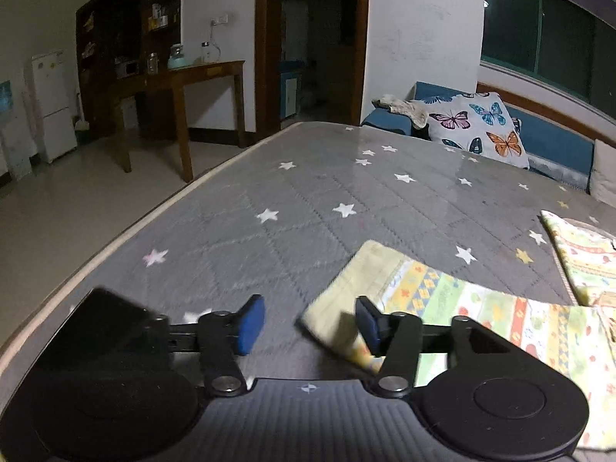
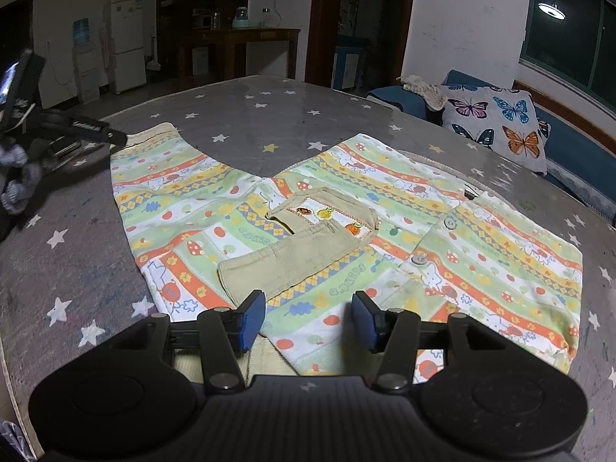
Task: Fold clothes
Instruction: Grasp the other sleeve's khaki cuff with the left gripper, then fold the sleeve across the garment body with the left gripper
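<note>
A child's patterned shirt (image 2: 346,231) in green, orange, yellow and white lies flat on the grey star-print mattress (image 2: 269,115), buttons on the right, a beige cuff (image 2: 285,265) folded over its middle. My right gripper (image 2: 308,323) is open, its blue pads over the shirt's near edge. My left gripper (image 1: 310,325) is open at the sleeve's yellow cuff (image 1: 346,296), which lies by the right pad. The left gripper also shows in the right wrist view (image 2: 111,136) at the sleeve end.
A butterfly-print pillow (image 1: 477,123) and a blue sofa (image 1: 554,142) stand beyond the mattress's far right. A wooden table (image 1: 184,77), a white fridge (image 1: 50,104) and a doorway are across the floor to the left. The mattress's left edge (image 1: 134,227) is close.
</note>
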Action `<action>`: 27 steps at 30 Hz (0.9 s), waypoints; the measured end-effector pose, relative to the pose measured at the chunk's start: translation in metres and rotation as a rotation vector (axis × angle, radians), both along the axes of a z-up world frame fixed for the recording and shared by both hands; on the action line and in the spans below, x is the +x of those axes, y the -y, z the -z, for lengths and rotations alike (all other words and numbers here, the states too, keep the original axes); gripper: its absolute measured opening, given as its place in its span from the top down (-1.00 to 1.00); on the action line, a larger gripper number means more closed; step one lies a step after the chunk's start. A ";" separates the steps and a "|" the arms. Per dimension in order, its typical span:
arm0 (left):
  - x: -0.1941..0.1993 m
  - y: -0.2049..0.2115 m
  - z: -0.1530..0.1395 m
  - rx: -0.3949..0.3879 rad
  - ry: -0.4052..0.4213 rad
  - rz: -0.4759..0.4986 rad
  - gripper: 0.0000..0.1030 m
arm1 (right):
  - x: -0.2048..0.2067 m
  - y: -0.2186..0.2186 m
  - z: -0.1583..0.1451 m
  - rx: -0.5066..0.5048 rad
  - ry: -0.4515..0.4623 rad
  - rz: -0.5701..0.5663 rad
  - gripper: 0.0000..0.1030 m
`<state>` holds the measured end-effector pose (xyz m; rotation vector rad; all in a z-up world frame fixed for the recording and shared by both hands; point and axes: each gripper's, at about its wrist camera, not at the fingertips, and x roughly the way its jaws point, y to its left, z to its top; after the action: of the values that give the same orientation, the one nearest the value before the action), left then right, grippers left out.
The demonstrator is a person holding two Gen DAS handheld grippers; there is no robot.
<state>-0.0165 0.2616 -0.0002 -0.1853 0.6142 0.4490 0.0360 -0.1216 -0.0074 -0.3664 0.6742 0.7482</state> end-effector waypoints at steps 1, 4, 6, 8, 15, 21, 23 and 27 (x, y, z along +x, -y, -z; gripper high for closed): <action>-0.003 0.001 0.000 -0.009 0.005 -0.004 -0.21 | 0.000 0.000 0.000 0.001 0.000 0.001 0.01; -0.006 0.003 0.003 -0.031 0.006 -0.008 -0.21 | -0.001 0.000 0.000 0.002 0.003 0.001 0.01; -0.001 0.004 0.005 -0.034 -0.010 -0.008 -0.18 | -0.002 0.000 -0.001 0.003 0.005 0.001 0.01; 0.003 0.004 0.006 -0.031 -0.009 -0.008 -0.15 | -0.002 0.001 -0.002 0.005 0.005 0.001 0.00; 0.011 0.001 0.004 -0.068 0.006 0.030 0.76 | -0.002 0.000 -0.001 0.016 0.001 0.008 0.00; 0.005 0.028 -0.028 -0.074 0.101 0.113 0.80 | -0.002 0.003 -0.006 0.044 0.004 0.014 0.00; 0.004 0.047 -0.045 -0.067 0.144 0.177 0.80 | -0.002 0.006 -0.009 0.060 0.005 0.022 0.00; 0.006 0.091 -0.074 -0.064 0.213 0.326 0.81 | 0.000 0.019 -0.014 0.097 0.004 0.056 0.00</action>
<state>-0.0104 0.1705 0.0737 -0.1867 0.4387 0.0928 0.0358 -0.1404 0.0071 -0.2591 0.6397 0.7240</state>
